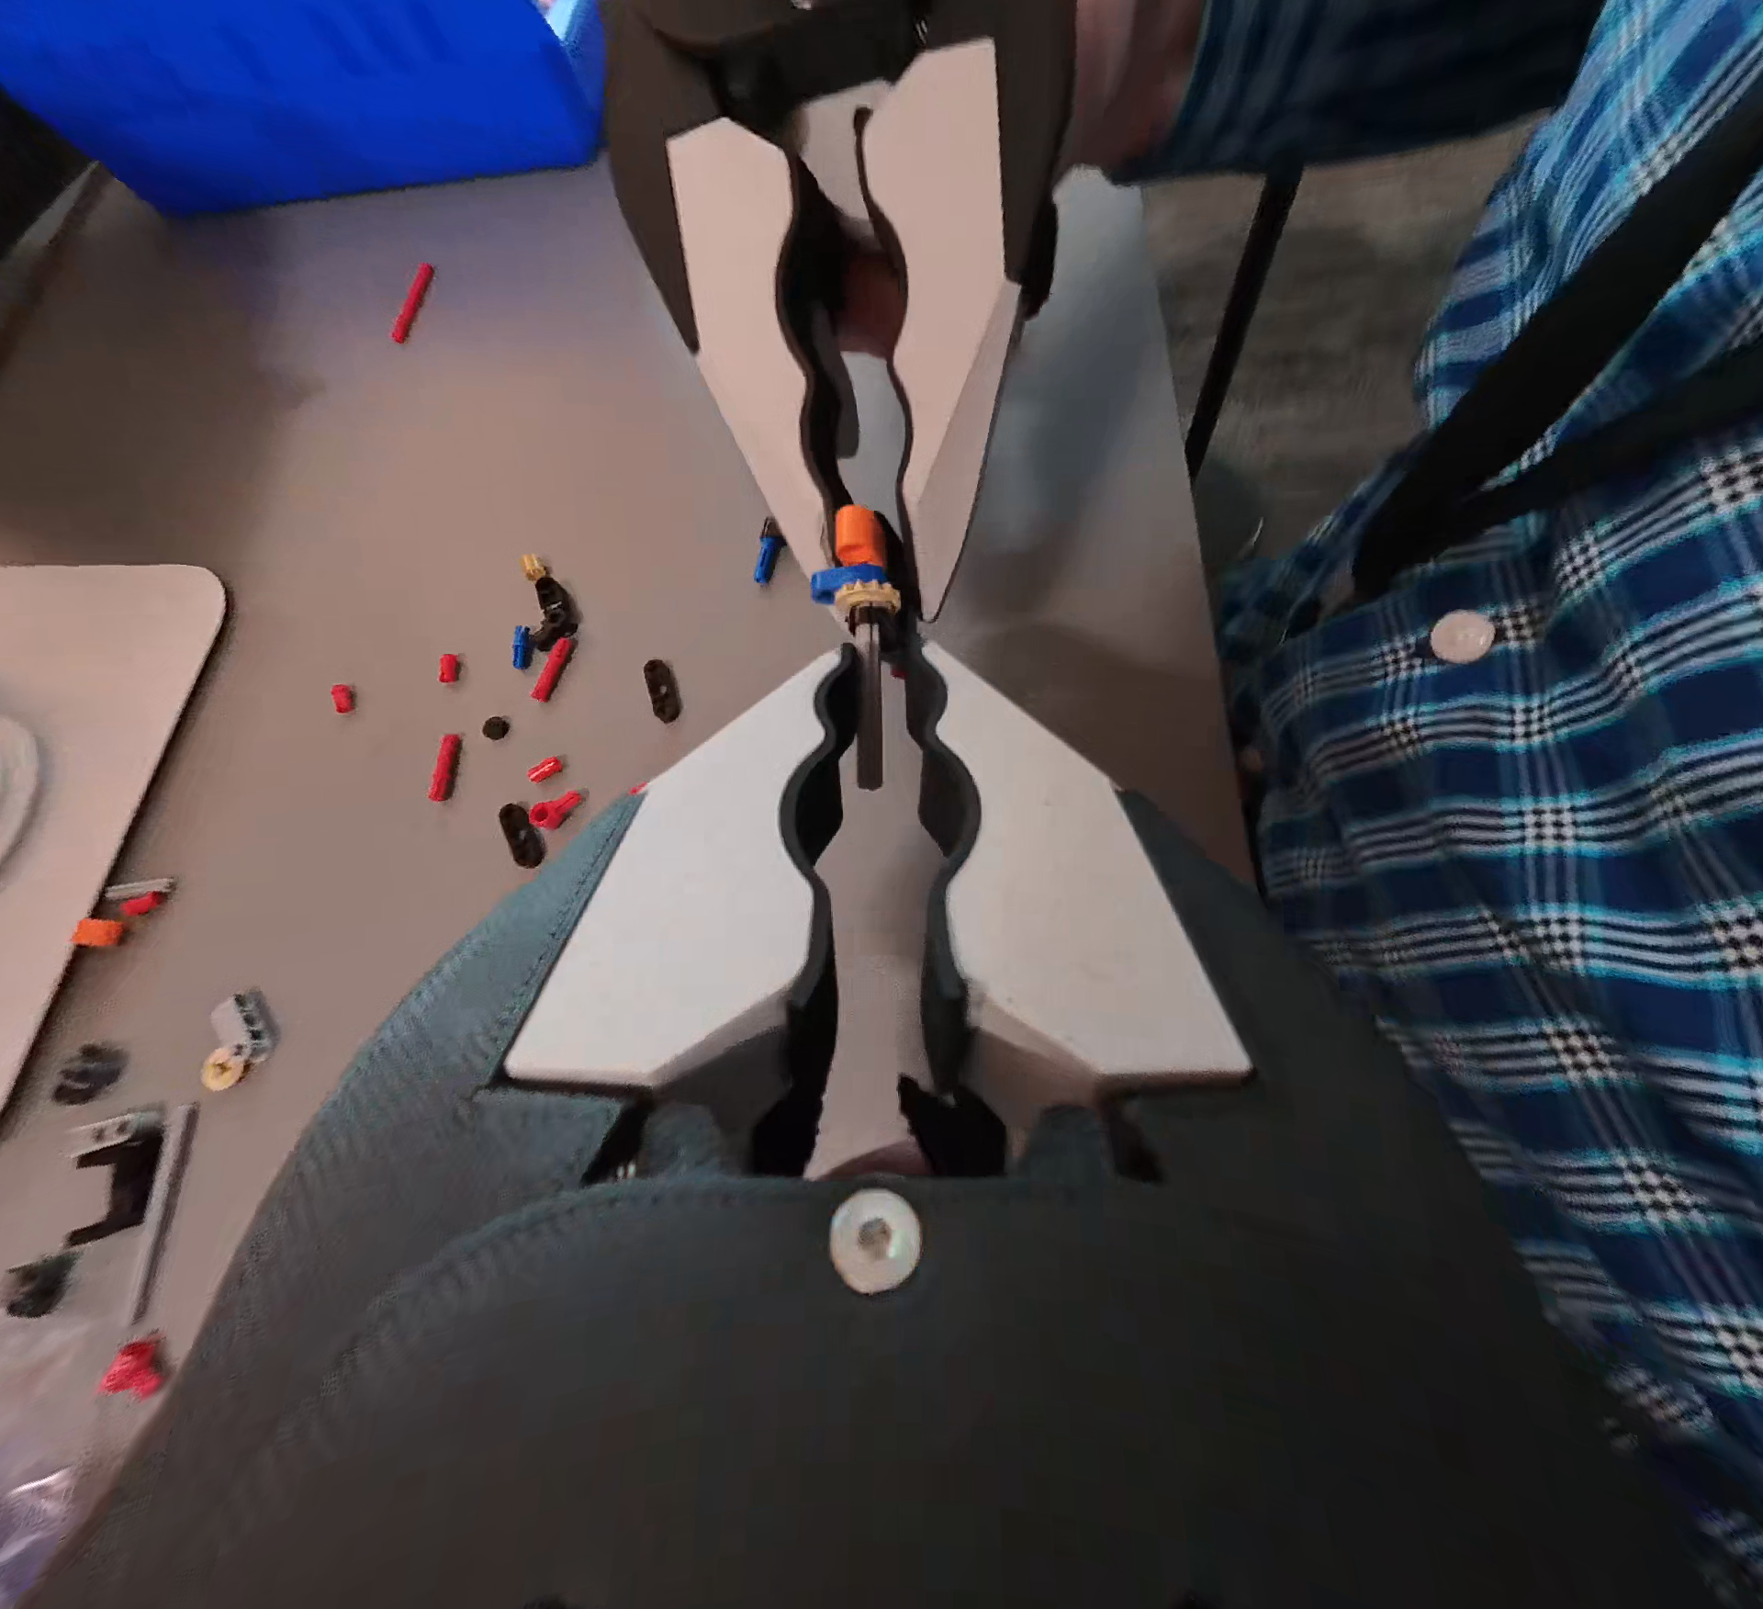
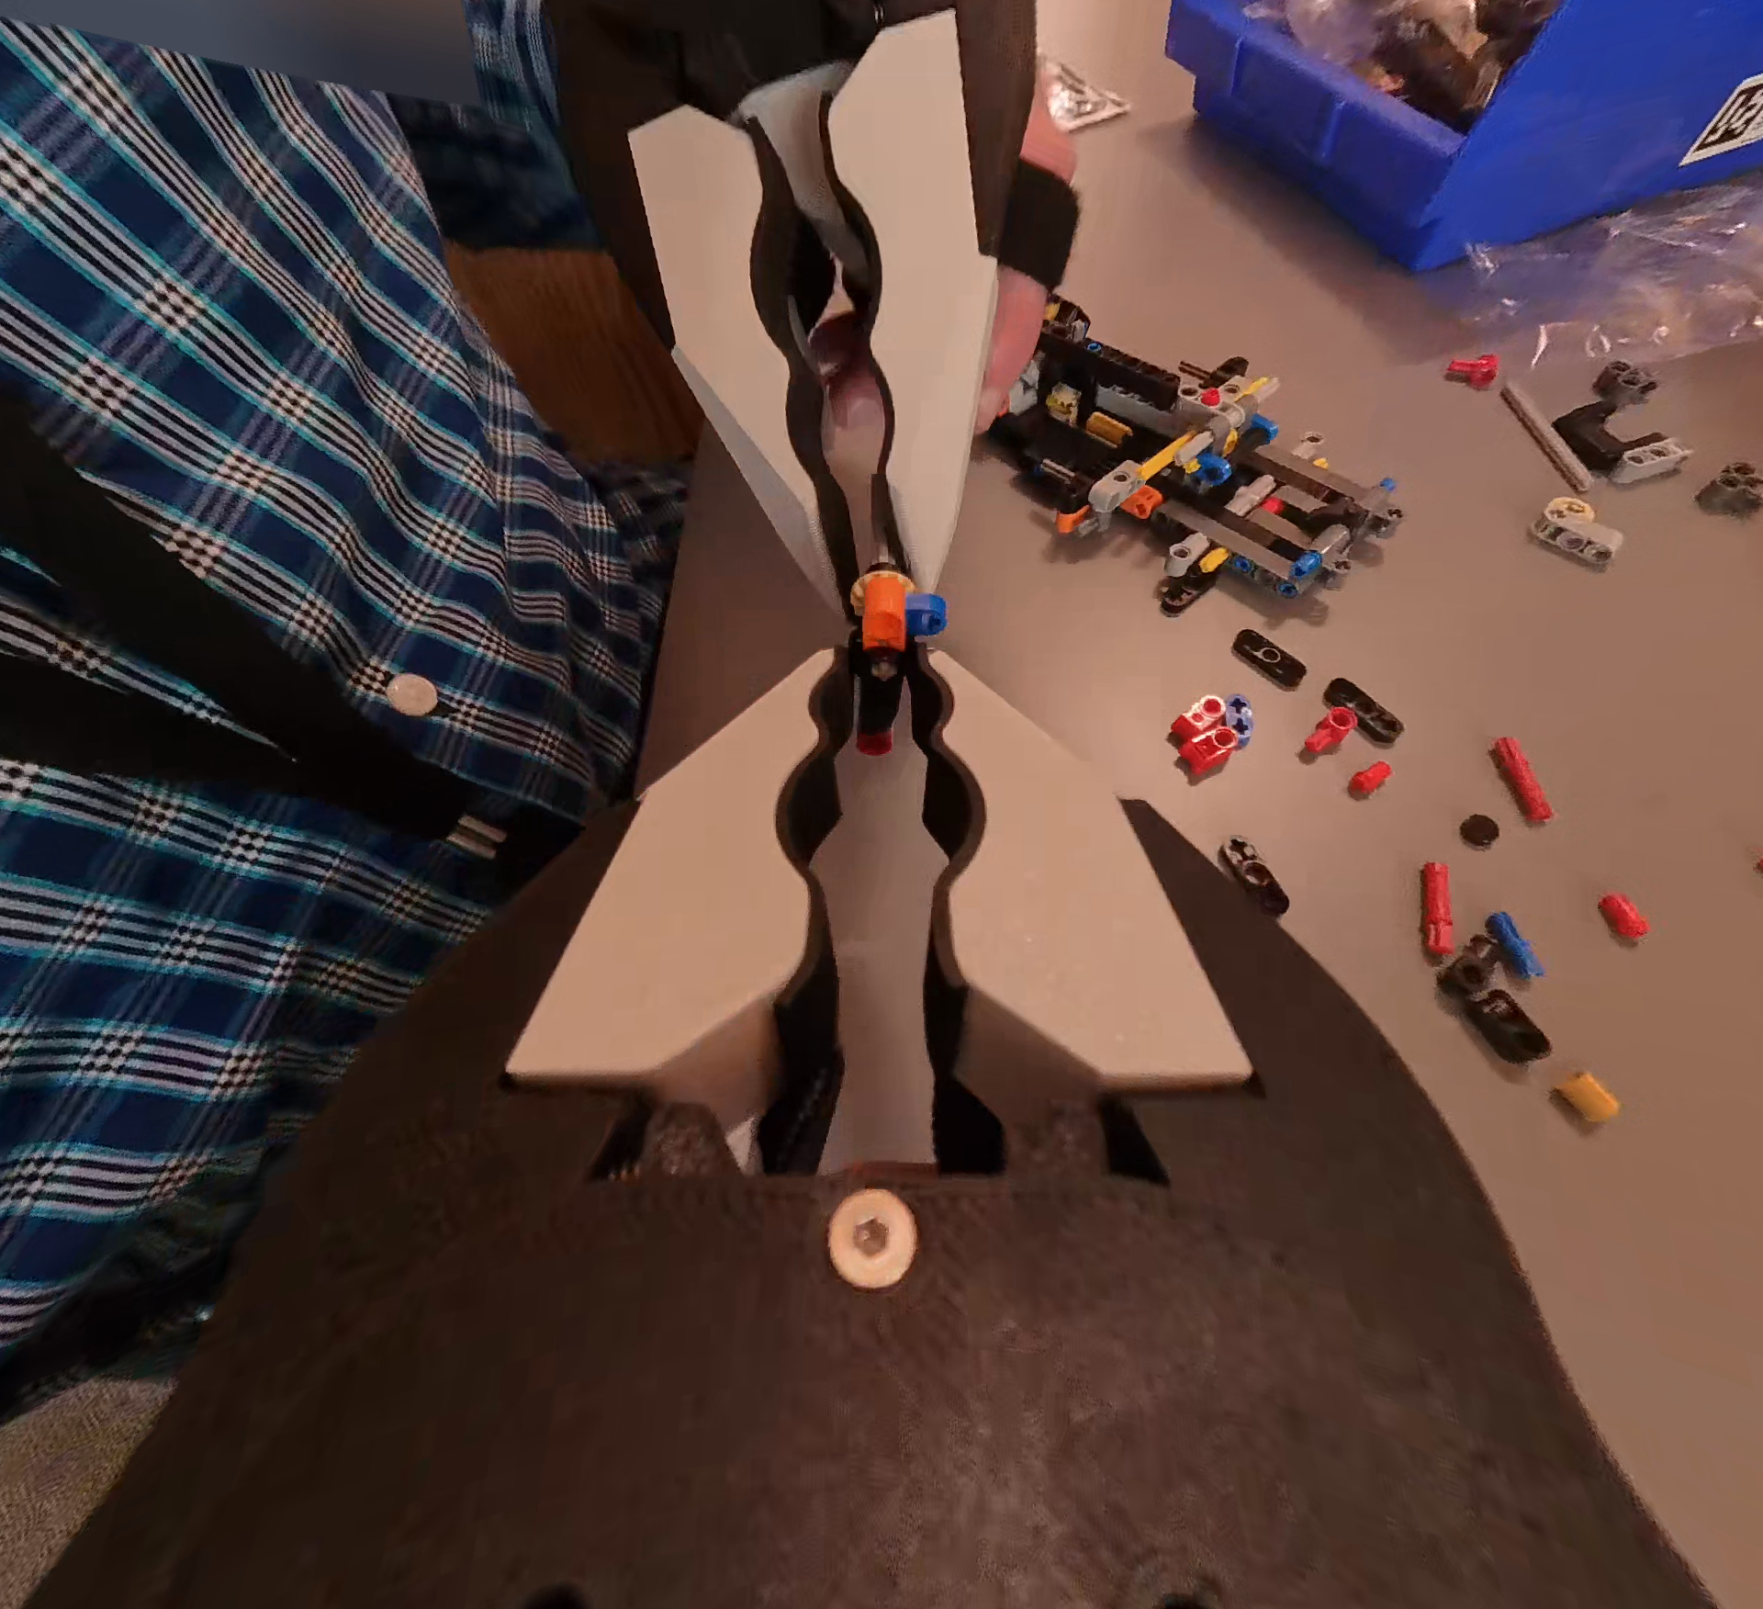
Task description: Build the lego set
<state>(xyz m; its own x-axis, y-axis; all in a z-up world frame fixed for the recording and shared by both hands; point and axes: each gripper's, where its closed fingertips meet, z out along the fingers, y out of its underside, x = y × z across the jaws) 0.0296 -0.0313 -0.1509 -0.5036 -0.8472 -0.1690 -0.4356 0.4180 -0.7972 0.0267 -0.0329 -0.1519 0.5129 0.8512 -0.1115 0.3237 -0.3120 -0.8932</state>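
Both grippers meet tip to tip above the grey table's near edge, holding one small lego sub-assembly. My left gripper (image 1: 878,661) is shut on a dark axle (image 1: 868,728) that carries a tan gear (image 1: 863,595) and a blue piece (image 1: 830,582). My right gripper (image 2: 878,661) is shut on a black connector with a red pin (image 2: 873,709), joined to an orange piece (image 2: 882,620) beside the blue piece (image 2: 925,614). The right gripper (image 1: 873,585) shows from above in the left wrist view. The left gripper (image 2: 882,576) shows from above in the right wrist view.
A partly built chassis (image 2: 1202,466) lies on the table (image 2: 1097,704). Loose red, black and blue pins (image 2: 1517,776) and several small parts (image 1: 549,666) are scattered there. A blue bin with bags (image 2: 1488,141) stands behind. A person's plaid shirt (image 1: 1526,752) is close beside the grippers. Only a small space, under 4 cm, lies between the two pairs of fingers.
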